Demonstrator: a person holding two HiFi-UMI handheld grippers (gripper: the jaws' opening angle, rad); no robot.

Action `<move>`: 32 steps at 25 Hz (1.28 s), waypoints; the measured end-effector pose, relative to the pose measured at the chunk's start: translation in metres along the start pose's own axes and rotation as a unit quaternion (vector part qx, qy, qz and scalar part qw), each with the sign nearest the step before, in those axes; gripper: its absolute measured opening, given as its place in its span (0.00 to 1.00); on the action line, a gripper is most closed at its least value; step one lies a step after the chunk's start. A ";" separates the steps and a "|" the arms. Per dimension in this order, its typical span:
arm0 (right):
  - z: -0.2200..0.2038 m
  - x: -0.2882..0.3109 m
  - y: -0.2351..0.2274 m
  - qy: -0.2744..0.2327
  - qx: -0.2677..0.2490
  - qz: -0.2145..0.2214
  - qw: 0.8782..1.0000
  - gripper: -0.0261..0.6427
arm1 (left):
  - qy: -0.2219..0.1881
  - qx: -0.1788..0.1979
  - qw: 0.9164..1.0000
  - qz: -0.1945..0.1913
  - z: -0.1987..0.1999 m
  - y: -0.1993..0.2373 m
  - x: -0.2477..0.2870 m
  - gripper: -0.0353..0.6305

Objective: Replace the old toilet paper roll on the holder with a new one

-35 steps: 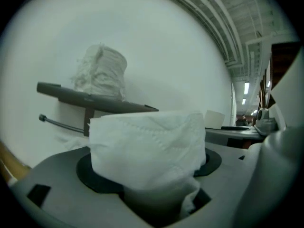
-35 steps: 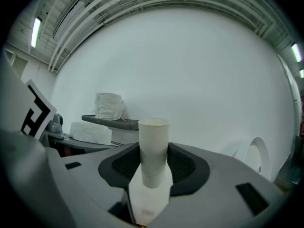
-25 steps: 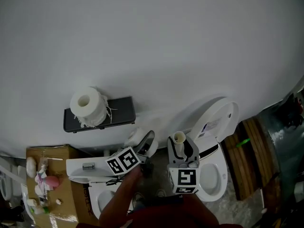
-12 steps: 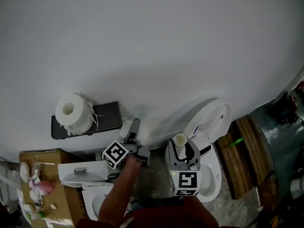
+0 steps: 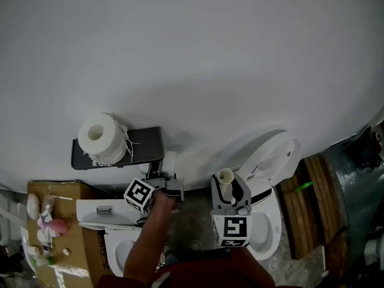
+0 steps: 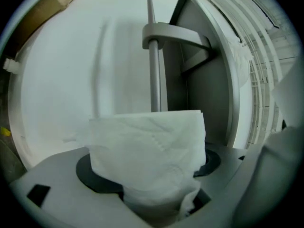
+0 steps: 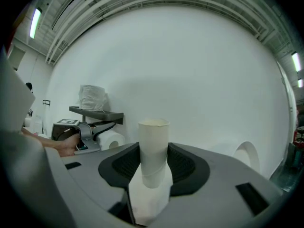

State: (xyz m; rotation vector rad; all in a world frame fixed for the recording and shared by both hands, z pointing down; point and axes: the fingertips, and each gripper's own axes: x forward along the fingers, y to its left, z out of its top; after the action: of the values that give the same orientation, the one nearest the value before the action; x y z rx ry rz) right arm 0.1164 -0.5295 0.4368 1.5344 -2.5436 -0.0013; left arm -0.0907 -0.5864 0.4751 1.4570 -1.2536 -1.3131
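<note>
At left under the shelf, the left gripper is clenched on the new toilet paper roll. The roll is soft white embossed paper with a crumpled loose flap at the bottom, squeezed between dark round pads. Just beyond it is the holder, a smooth grey metal rod with a small knob end on a curved grey bracket, close to the white wall. The roll hides part of the rod, so I cannot tell whether the rod enters the core.

Right of that and well apart, the right gripper grasps the old cardboard tube. It is a pale, stiff cylinder, upright, with an open top and a spiral seam. Ribbed black pads press its sides, and thin white paper trails below it between the jaws.

Far left on the wall, a flat dark shelf carries a spare roll, fat and ragged with shreds hanging. A glossy white toilet with its oval lid raised sits at right. A brown cardboard box is at near left.
</note>
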 end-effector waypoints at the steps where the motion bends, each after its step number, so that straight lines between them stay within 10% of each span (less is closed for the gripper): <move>1: 0.000 0.001 0.004 0.000 0.000 0.005 1.000 0.31 | -0.004 0.000 1.000 -0.005 0.004 -0.002 -0.001 0.70; 9: -0.001 0.010 0.037 -0.001 0.001 0.031 1.000 0.31 | -0.075 -0.005 0.997 -0.010 0.057 0.007 -0.024 0.70; 32: 0.014 -0.005 0.107 -0.016 -0.002 0.071 0.997 0.31 | -0.031 -0.032 0.999 -0.024 0.052 -0.007 -0.132 0.74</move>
State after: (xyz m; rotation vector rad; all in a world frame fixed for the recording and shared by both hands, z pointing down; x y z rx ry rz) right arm 0.0224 -0.4758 0.4315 1.3594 -2.6696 -0.0125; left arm -0.1375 -0.4529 0.4876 1.4194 -1.2127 -1.4281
